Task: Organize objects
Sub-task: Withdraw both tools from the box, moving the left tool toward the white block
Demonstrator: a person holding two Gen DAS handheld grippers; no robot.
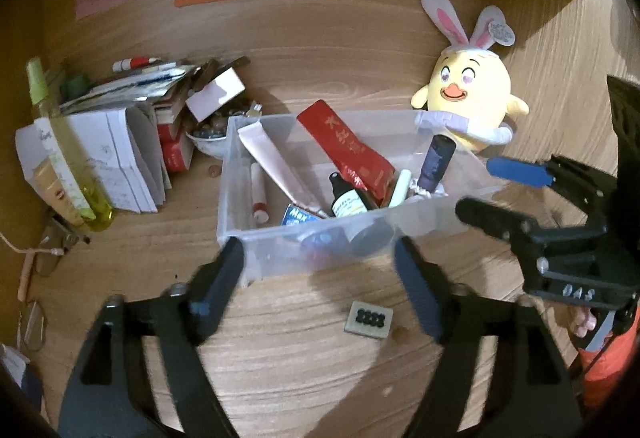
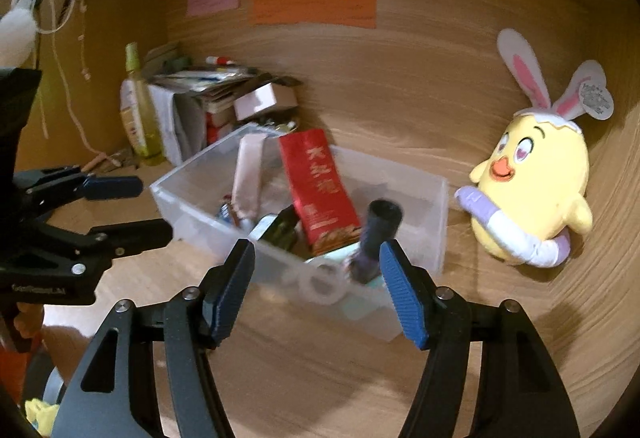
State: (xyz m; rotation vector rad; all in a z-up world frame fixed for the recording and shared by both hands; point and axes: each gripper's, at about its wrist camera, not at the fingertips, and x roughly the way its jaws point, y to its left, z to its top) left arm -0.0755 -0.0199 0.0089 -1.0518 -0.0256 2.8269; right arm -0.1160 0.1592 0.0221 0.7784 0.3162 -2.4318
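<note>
- A tall yellow-green spray bottle [image 1: 60,145] stands at the far left of the wooden desk [image 1: 304,350], beside a heap of white papers and small boxes [image 1: 132,133].
- The left gripper [image 1: 320,286] hangs just before the near wall of the clear plastic bin; its jaws are spread with nothing between them.
- The clear plastic bin [image 1: 240,173] sits mid-desk, holding a red printed packet [image 1: 348,153] leaning upright, a white tube [image 1: 276,165], a dark dropper bottle [image 1: 348,197] and a dark purple cylinder [image 1: 438,161].
- A small tan tile with black dots [image 1: 369,319] lies on the desk before the bin.
- The right gripper [image 2: 316,290] hovers at the bin's near right corner, jaws apart, pinching nothing.
- A yellow plush chick with rabbit ears [image 1: 472,89] leans against the back panel, right of the bin.
</note>
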